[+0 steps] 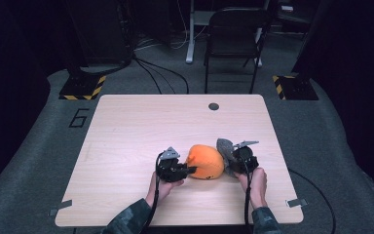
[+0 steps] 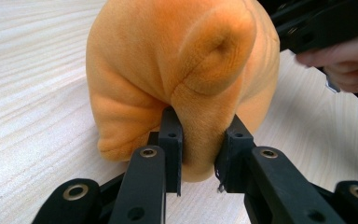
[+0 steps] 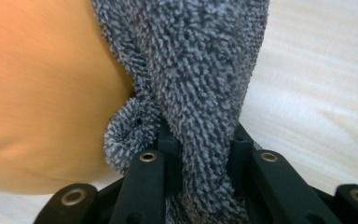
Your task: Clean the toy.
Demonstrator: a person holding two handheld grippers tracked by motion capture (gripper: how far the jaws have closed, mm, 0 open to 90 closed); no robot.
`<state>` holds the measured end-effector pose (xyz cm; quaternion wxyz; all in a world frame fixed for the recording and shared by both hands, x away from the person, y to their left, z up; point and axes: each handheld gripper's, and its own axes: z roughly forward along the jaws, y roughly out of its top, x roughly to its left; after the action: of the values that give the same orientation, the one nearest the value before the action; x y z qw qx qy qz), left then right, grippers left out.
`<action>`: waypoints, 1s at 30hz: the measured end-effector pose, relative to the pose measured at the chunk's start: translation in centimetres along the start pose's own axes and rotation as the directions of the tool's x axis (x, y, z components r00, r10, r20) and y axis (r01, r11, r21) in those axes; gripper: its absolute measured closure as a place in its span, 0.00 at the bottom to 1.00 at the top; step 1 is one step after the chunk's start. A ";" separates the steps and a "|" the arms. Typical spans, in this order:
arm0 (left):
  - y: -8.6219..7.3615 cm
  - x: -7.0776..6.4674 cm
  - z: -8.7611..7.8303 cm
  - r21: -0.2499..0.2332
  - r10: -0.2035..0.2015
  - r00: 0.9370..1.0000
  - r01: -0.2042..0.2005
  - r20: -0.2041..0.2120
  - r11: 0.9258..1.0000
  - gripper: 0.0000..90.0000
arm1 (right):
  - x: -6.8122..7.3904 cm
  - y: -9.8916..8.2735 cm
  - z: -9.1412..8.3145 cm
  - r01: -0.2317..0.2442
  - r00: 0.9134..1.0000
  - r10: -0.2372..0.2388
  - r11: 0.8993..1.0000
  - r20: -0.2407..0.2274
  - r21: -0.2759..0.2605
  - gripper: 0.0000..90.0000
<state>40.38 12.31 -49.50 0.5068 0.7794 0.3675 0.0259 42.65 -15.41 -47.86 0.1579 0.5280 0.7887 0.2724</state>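
So your left claw is clamped onto a fold of the orange plush toy, low down near where it meets the surface; in the left gripper view you can see the fabric bunched up tight between the two black jaws. The plush itself sits on the wooden surface a bit toward your side of the middle, right between your two hands in the high view. Your right claw has got a pinch of the grey fuzzy cloth, jaws squeezed in close with the terry pile sticking out above and below them. That cloth is pressed right up against the orange plush on its right side, and from above you can see it poking up just beside your right claw.
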 end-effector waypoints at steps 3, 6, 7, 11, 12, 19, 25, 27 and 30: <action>0.0 0.0 0.0 -0.002 0.001 1.000 -0.001 0.001 1.000 0.83 | -0.2 -0.3 1.2 -0.004 1.000 0.004 0.999 0.005 0.044 0.82; 0.0 0.0 0.0 -0.003 0.001 1.000 -0.001 0.002 1.000 0.83 | -0.3 -0.3 1.3 -0.003 1.000 0.003 0.999 0.008 0.046 0.82; 0.0 0.1 -0.1 -0.002 0.002 1.000 -0.002 0.004 1.000 0.83 | -0.3 -0.2 1.0 0.000 1.000 0.000 0.999 0.016 0.044 0.82; 0.0 0.1 -0.1 -0.004 -0.001 1.000 0.001 0.002 1.000 0.83 | -0.5 0.3 -0.6 -0.021 1.000 0.021 1.000 0.015 0.003 0.82; 0.0 0.1 0.0 -0.007 -0.001 1.000 0.001 0.004 1.000 0.83 | -0.6 0.5 -1.1 -0.015 1.000 0.016 1.000 0.014 -0.018 0.82; 0.0 0.0 -0.1 -0.004 0.001 1.000 -0.001 -0.001 1.000 0.83 | 1.6 2.4 -5.5 0.020 0.999 -0.026 0.987 -0.033 -0.162 0.82; 0.0 0.0 -0.1 -0.001 0.016 1.000 -0.016 -0.004 1.000 0.83 | 5.0 3.4 -7.6 0.093 0.991 -0.115 0.961 -0.072 -0.259 0.82; 0.0 0.0 0.0 -0.001 0.015 1.000 -0.015 -0.001 1.000 0.83 | 5.7 3.7 -8.3 0.090 0.987 -0.124 0.950 -0.099 -0.298 0.82; 0.0 -0.2 0.0 -0.007 0.014 1.000 -0.014 -0.007 1.000 0.83 | 6.6 3.9 -8.6 0.083 0.981 -0.135 0.944 -0.143 -0.319 0.82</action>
<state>40.28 12.20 -49.44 0.5082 0.7800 0.3637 0.0335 38.33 -10.46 -38.35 0.1894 0.4278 0.7741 0.4265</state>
